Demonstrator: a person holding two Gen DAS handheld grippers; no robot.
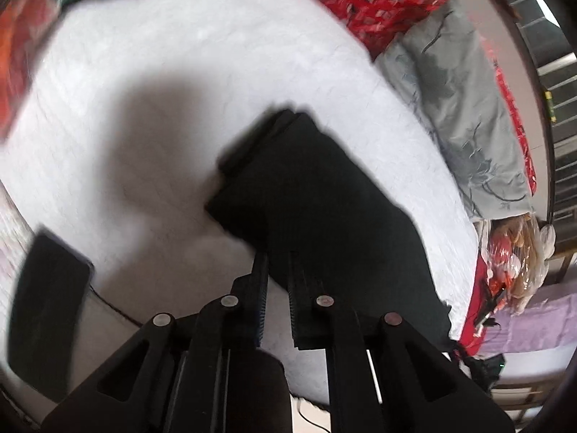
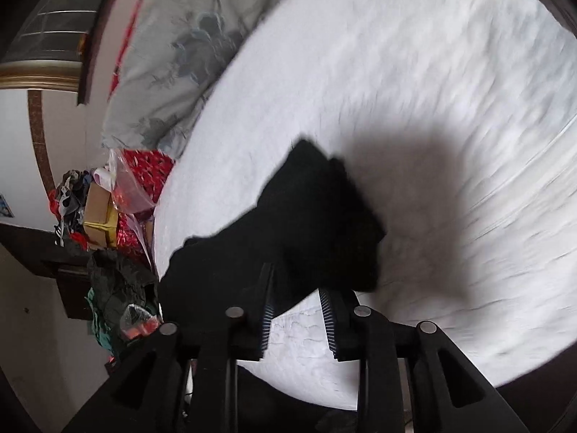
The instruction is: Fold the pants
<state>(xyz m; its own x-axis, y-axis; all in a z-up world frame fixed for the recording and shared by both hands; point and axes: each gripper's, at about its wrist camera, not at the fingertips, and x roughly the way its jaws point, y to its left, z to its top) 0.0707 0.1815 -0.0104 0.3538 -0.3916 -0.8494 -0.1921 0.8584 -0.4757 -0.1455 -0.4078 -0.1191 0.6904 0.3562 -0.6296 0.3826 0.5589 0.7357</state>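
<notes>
Now we see the black pants (image 1: pixel 317 195) lying folded into a thick bundle on the white bed cover (image 1: pixel 180 72), close to its near edge. Our left gripper (image 1: pixel 277 263) points steeply down at the bundle's near end; its fingers stand nearly together with only a thin slit between them, and we cannot tell whether any cloth is caught there. Our right gripper (image 2: pixel 295 288) has its jaws spread a little, tips at the near edge of the pants (image 2: pixel 306 223), pressing on nothing. A grey patterned quilt (image 1: pixel 458 108) and a red patterned cloth (image 1: pixel 371 3) lie along the far side of the bed.
</notes>
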